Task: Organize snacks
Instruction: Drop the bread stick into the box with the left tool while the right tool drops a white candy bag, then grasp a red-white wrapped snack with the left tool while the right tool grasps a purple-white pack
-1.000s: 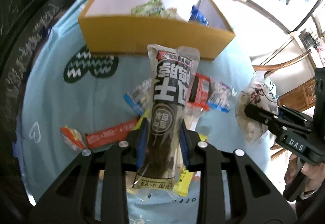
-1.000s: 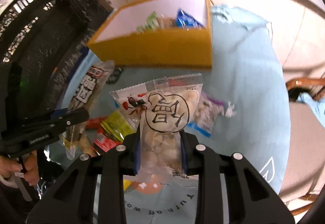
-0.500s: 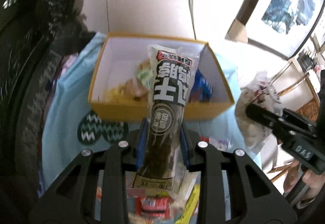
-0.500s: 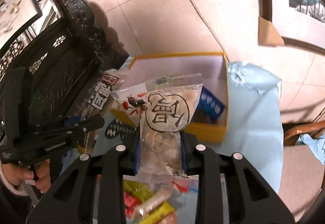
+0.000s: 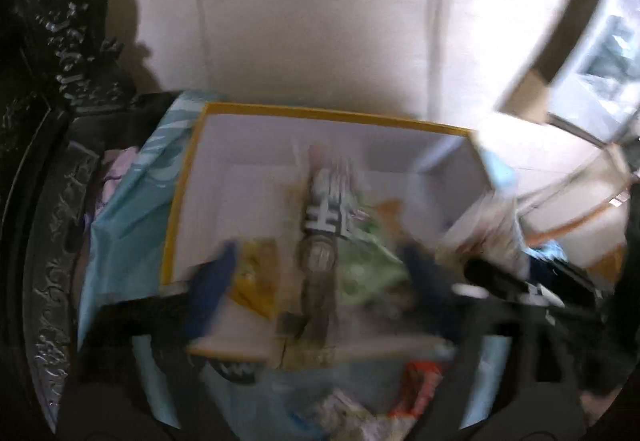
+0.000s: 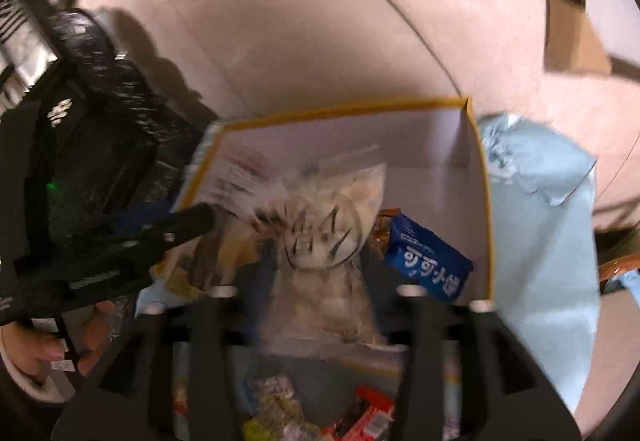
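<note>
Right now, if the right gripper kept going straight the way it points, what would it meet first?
Probably the clear snack bag between the right gripper's opening jaws, then the yellow box's contents, likely near the blue packet. Blur makes depth uncertain.

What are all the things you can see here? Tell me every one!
box: one, yellow rim, white inside, on the cloth by the wall
cloth: one, light blue, under the box
long dark packet: one, black and white, over the box between the left gripper's opening jaws
clear bag of pale snacks: one, whitish, over the box between the right gripper's opening jaws
blue packet: one, blue, inside the box on the right
green packet: one, green, inside the box
yellow packet: one, yellow, inside the box
loose snacks: several, red and mixed colours, on the cloth in front of the box
left gripper: one, black with blue pads
right gripper: one, black
hand: one, holding the left gripper's handle
</note>
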`<act>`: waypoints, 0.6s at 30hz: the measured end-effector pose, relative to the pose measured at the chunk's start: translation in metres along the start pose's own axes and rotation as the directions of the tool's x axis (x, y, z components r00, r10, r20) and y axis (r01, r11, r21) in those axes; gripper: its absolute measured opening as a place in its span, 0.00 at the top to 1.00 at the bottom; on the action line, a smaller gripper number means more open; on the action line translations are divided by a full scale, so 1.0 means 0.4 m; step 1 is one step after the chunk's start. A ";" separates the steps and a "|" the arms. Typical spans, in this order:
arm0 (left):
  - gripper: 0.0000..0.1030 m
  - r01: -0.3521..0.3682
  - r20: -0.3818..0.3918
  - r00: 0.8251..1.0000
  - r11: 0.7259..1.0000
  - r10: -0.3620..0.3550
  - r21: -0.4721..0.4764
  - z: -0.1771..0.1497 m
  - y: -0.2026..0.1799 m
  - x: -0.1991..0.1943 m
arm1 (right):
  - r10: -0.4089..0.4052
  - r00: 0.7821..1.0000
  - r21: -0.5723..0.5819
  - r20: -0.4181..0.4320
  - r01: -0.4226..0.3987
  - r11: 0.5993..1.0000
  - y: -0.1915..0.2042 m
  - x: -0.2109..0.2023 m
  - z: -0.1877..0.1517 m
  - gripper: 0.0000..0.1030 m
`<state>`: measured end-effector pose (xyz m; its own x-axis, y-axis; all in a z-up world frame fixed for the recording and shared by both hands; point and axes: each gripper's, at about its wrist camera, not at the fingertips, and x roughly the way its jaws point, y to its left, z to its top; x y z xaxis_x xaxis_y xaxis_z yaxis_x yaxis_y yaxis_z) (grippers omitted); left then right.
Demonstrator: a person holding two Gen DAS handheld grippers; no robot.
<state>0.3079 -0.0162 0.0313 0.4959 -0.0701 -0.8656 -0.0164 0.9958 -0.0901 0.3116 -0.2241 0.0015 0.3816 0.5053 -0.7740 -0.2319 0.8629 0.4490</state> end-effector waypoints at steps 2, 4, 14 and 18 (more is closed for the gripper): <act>0.09 -0.027 -0.022 0.999 0.999 0.026 -0.027 0.009 0.012 0.019 | -0.055 0.998 0.043 -0.003 0.055 0.998 -0.024 0.020 -0.002 0.42; 0.09 -0.004 -0.017 1.000 1.000 0.003 -0.027 -0.001 0.021 0.011 | -0.036 0.999 0.057 0.029 0.034 0.998 -0.036 0.003 -0.011 0.42; 0.09 -0.044 -0.027 0.999 0.999 0.045 0.028 -0.100 0.016 -0.070 | -0.030 0.999 0.021 0.027 0.030 0.999 -0.017 -0.097 -0.086 0.41; 0.09 -0.034 -0.006 0.999 0.999 0.034 0.037 -0.146 -0.001 -0.145 | -0.022 0.999 0.008 0.045 0.022 1.000 0.003 -0.168 -0.126 0.41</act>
<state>0.2286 -0.0158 0.0527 0.4895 -0.0361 -0.8713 -0.0008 0.9991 -0.0419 0.2406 -0.2574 0.0315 0.4263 0.4859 -0.7630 -0.2162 0.8738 0.4356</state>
